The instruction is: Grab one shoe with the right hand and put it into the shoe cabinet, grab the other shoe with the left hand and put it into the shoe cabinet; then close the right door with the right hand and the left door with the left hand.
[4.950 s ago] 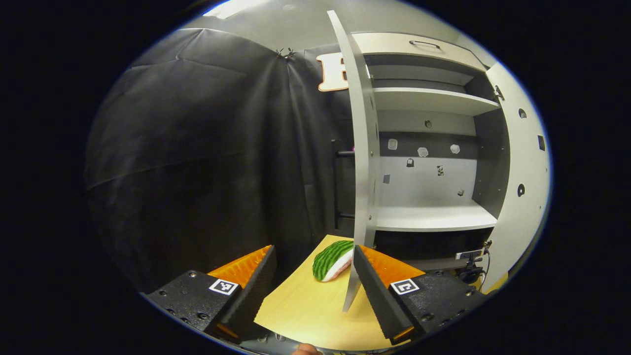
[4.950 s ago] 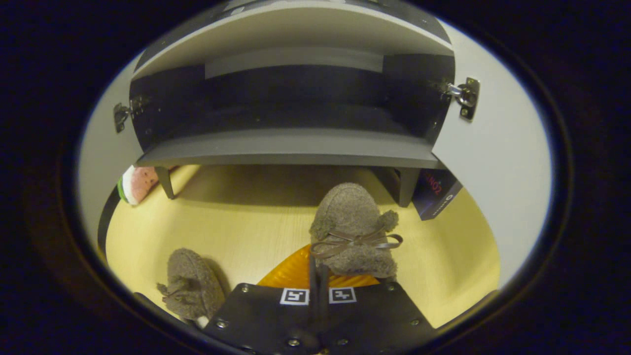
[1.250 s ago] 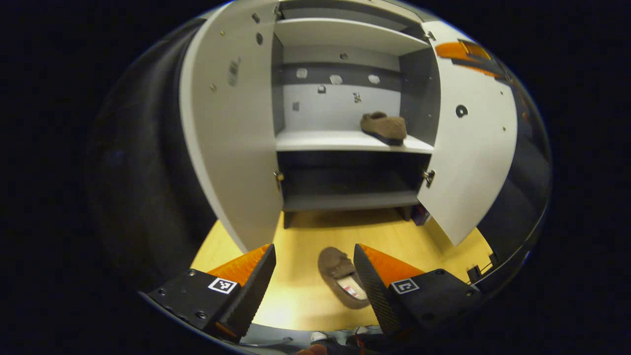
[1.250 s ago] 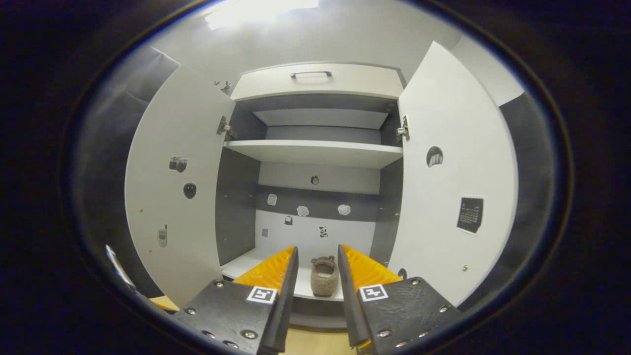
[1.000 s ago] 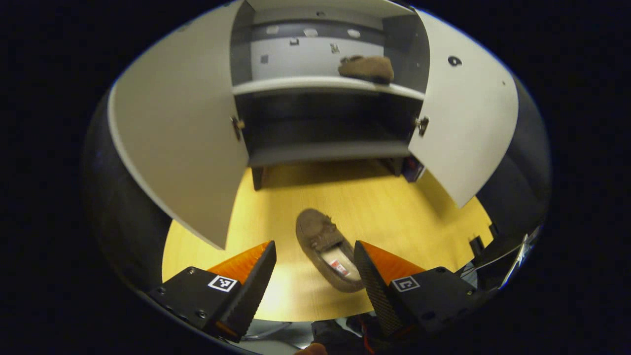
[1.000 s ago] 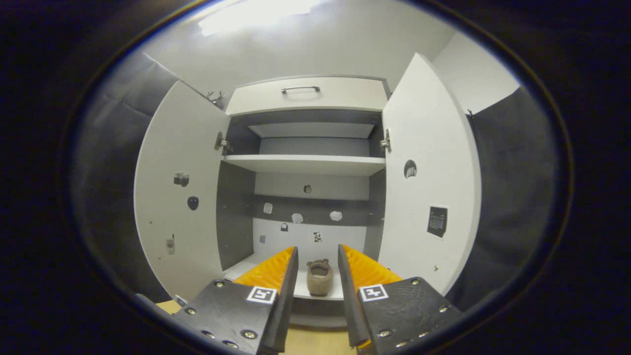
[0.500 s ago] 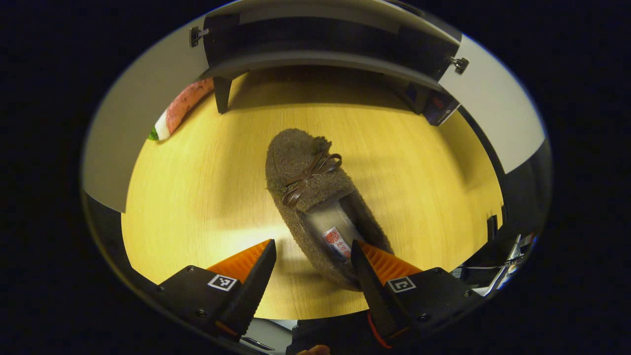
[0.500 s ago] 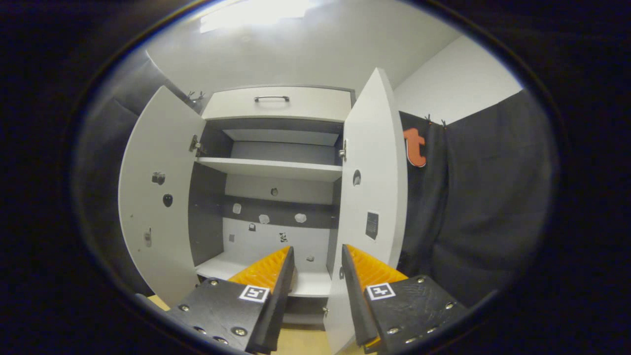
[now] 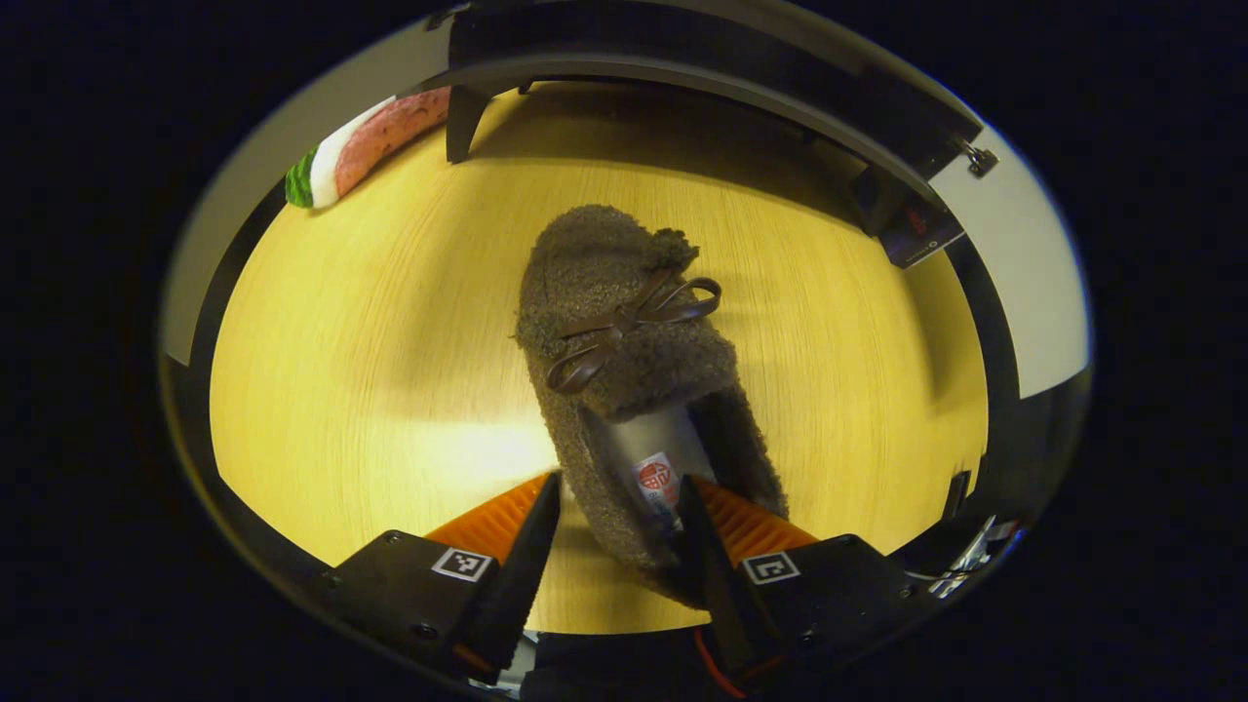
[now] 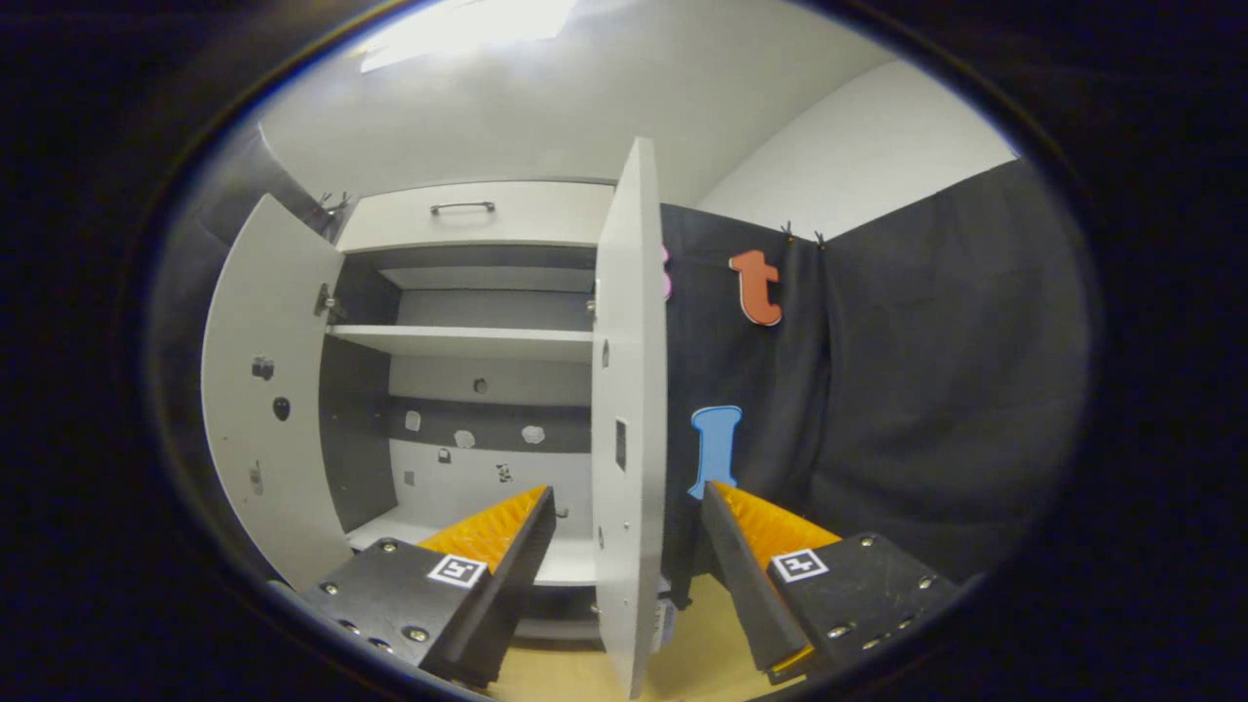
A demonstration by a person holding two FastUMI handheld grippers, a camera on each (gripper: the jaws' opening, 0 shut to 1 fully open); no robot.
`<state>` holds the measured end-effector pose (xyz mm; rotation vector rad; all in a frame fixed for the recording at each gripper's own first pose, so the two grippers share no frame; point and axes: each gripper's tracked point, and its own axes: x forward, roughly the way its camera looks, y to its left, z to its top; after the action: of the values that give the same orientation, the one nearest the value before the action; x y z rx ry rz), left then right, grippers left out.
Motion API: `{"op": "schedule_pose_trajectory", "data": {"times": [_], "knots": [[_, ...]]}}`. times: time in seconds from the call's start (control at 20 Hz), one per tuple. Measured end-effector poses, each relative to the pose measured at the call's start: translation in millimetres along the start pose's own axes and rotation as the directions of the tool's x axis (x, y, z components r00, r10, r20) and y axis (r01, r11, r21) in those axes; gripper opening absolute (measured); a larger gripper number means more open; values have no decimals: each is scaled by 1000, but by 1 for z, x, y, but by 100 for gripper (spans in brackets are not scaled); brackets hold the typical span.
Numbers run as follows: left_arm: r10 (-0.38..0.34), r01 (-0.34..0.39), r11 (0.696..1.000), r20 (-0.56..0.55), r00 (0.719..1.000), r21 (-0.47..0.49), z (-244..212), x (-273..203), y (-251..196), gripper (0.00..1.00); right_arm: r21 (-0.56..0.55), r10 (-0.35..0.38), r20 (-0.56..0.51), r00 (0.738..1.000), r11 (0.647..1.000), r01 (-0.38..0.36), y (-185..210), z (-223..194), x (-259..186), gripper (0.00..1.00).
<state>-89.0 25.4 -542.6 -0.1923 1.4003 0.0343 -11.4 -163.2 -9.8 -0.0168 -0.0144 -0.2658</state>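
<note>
On the yellow wooden floor (image 9: pixel 370 322), seen in the left gripper view, a fuzzy brown shoe (image 9: pixel 624 322) lies with its toe toward the shoe cabinet (image 9: pixel 702 68) and its heel end down between the fingers of the left gripper (image 9: pixel 609 531). A brown bow (image 9: pixel 634 317) sits across its upper, and a red label shows on the insole. The jaws are spread either side of the heel: the right-hand finger (image 9: pixel 726 517) sits against or just beside the shoe's side, while the other finger (image 9: pixel 507 517) stands apart from it with bare floor between, so the gripper is unclenched and not yet grasping. At the far left edge, near a cabinet leg, lies a watermelon-slice toy (image 9: pixel 366 156). A small dark box (image 9: pixel 916 239) stands by the cabinet's foot on the right.

In the right gripper view, the cabinet stands with both doors swung out. The left door (image 10: pixel 258 390) carries small stickers on its inner face. Inside, an upper shelf (image 10: pixel 458 341) and the visible part of the lower shelf (image 10: pixel 468 546) appear bare; part of the lower shelf is hidden behind a finger and the door. A drawer with a handle (image 10: pixel 463 207) tops the cabinet. The right door (image 10: pixel 629 409) is seen almost edge-on, and its lower edge falls between the parted fingers of the right gripper (image 10: pixel 629 541), which is spread wide and holds nothing; whether either finger touches the door I cannot tell.
</note>
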Motion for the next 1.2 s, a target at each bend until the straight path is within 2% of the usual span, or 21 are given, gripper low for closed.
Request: {"op": "schedule_pose_trajectory", "data": {"times": [0.1, 0.3, 0.35, 0.4, 0.45, 0.55, 0.6, 0.7, 0.75, 0.8, 0.95, 1.2], "knots": [[-2, 1, 1000, -20, 1000, -19, 0, 0, 1, 59, -1, -33, -1, 999, 999, 33, -16, -1, 0, 90], [-18, 14, 997, -42, 999, -81, 0, 0, 4, 45, 4, -74, -1, 997, 997, 74, -36, -3, 0, 90], [-15, 12, 995, -24, 1000, -95, 4, -3, 6, 35, 9, -80, -8, 997, 997, 81, -41, -5, -2, 87], [-1, 0, 995, -6, 1000, -102, 9, 1, 11, 29, 17, -83, -13, 996, 996, 84, -44, -7, -2, 87], [22, -20, 994, 12, 1000, -107, 16, 2, 14, 16, 24, -84, -18, 996, 996, 85, -46, -8, -1, 91], [39, -37, 996, 20, 999, -76, 18, -1, 14, 2, 32, -86, -28, 996, 996, 87, -50, -12, -1, 88], [39, -36, 997, 35, 999, -62, 19, 0, 17, 2, 33, -86, -29, 996, 996, 87, -52, -12, -1, 91], [44, -41, 998, 70, 997, -47, 27, 0, 25, 1, 28, -83, -34, 996, 996, 84, -56, -14, -2, 88], [48, -45, 998, 87, 995, -33, 33, -4, 29, 1, 27, -82, -36, 996, 996, 83, -58, -14, -3, 91], [44, -42, 999, 100, 994, -21, 36, -7, 29, 1, 29, -81, -39, 996, 996, 83, -60, -14, -3, 88], [25, -22, 1000, 155, 988, -16, 43, -18, 37, 1, 42, -84, -45, 995, 995, 86, -65, -17, -4, 91], [-7, 12, 1000, 273, 962, -19, 44, -14, 35, 1, 70, -91, -50, 995, 993, 94, -72, -20, -4, 91]]}}
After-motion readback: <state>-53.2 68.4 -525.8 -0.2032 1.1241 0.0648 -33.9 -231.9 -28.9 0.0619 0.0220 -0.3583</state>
